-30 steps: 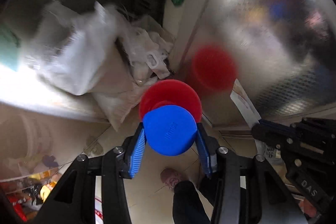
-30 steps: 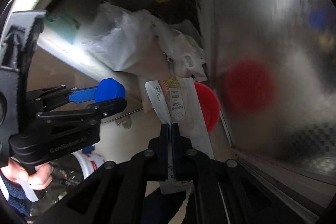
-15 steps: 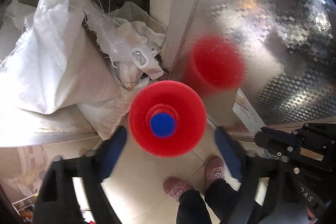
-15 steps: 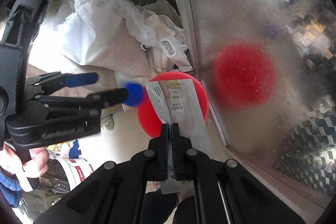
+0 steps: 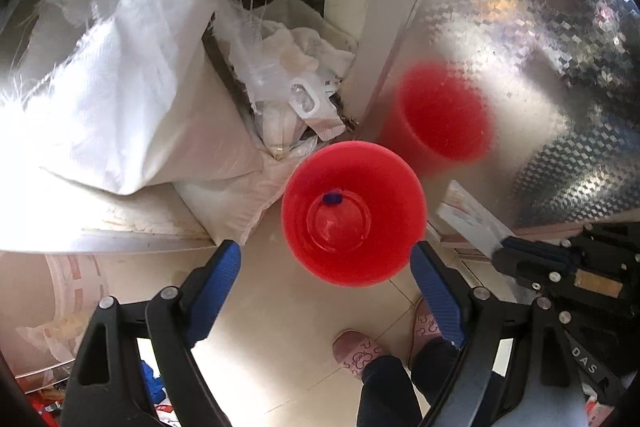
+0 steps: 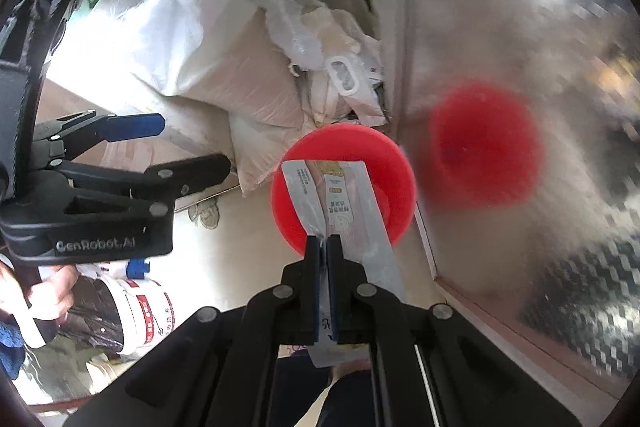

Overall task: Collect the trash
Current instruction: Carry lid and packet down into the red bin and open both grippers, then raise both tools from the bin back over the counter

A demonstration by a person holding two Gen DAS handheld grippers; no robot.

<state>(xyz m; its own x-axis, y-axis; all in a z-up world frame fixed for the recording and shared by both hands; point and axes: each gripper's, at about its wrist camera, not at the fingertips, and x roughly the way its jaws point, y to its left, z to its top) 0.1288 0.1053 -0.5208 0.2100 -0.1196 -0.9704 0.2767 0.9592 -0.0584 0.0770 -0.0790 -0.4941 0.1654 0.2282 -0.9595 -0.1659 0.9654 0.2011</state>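
A red bin (image 5: 384,183) stands on the tiled floor straight below me, beside a shiny metal wall. A small blue cap (image 5: 332,199) lies at the bottom of the bin. My left gripper (image 5: 325,263) hangs above the bin's near rim, open, with nothing between its blue pads. In the right wrist view the red bin (image 6: 396,179) shows under a flat white wrapper (image 6: 340,199). My right gripper (image 6: 327,247) is shut on the wrapper, holding it over the bin. The wrapper (image 5: 472,223) and the right gripper show at the right of the left wrist view.
White woven sacks (image 5: 120,99) and crumpled plastic bags (image 5: 296,95) pile against the corner behind the bin. The metal wall (image 5: 540,67) mirrors the bin as a red blur. A person's slippered feet (image 5: 360,349) stand on the tiles. A white tub (image 6: 140,315) sits lower left.
My left gripper opened and let go of the blue cap, which fell into the red bin. Both grippers sank toward the bin; the right one kept hold of the wrapper.
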